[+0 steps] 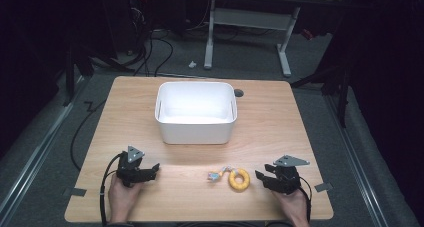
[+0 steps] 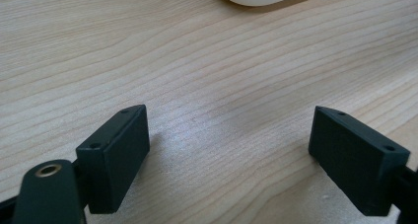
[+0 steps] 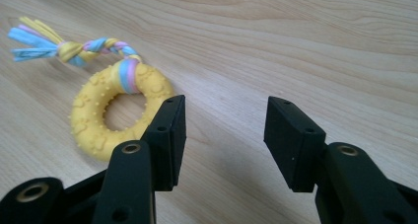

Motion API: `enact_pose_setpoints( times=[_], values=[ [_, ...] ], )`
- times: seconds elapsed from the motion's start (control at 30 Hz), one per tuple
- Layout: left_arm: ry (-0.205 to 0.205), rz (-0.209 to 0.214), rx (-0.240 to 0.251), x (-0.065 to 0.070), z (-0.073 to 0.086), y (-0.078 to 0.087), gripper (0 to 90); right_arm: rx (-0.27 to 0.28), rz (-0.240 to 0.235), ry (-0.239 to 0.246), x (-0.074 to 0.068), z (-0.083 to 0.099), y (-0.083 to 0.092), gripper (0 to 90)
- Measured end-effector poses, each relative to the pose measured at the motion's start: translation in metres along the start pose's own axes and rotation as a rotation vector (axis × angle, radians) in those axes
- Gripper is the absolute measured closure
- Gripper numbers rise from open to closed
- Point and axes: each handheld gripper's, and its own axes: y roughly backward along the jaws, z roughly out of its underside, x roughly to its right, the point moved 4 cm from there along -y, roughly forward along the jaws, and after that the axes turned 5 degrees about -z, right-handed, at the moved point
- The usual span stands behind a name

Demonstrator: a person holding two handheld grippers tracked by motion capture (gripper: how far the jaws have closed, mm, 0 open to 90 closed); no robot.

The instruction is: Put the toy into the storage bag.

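Yellow ring toy (image 1: 239,179) with a braided rope tail (image 1: 217,175) of blue, pink and yellow lies flat on the wooden table (image 1: 280,122), low and right of centre in the high view. In the right gripper view the ring toy (image 3: 101,115) sits at the left, partly behind the left jaw, with its rope tail (image 3: 64,49) reaching toward the upper left corner. Right tongs (image 1: 263,178) rest just to the right of the ring, jaws apart and holding nothing, with a hand (image 1: 294,207) behind them at the bottom edge. Left tongs (image 1: 151,170) lie well apart at lower left, jaws wide open over bare wood, held by the other hand (image 1: 121,197). A white bin (image 1: 195,113) stands upright in the middle of the table, above both
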Motion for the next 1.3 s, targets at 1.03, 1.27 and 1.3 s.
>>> enact_pose_setpoints(
  times=[1.03, 1.27, 1.3],
  values=[
    [0.001, 0.000, 0.000, 0.000, 0.000, 0.000, 16.0, -0.084, -0.090, 0.108, -0.032, -0.025, -0.018, 52.4],
    [0.001, -0.001, 0.001, 0.000, 0.000, 0.000, 16.0, -0.126, -0.096, 0.103, -0.034, -0.024, -0.026, 52.3],
    [0.001, -0.001, 0.001, 0.000, 0.000, 0.000, 16.0, -0.131, -0.096, 0.101, -0.033, -0.023, -0.027, 52.3]
  ],
)
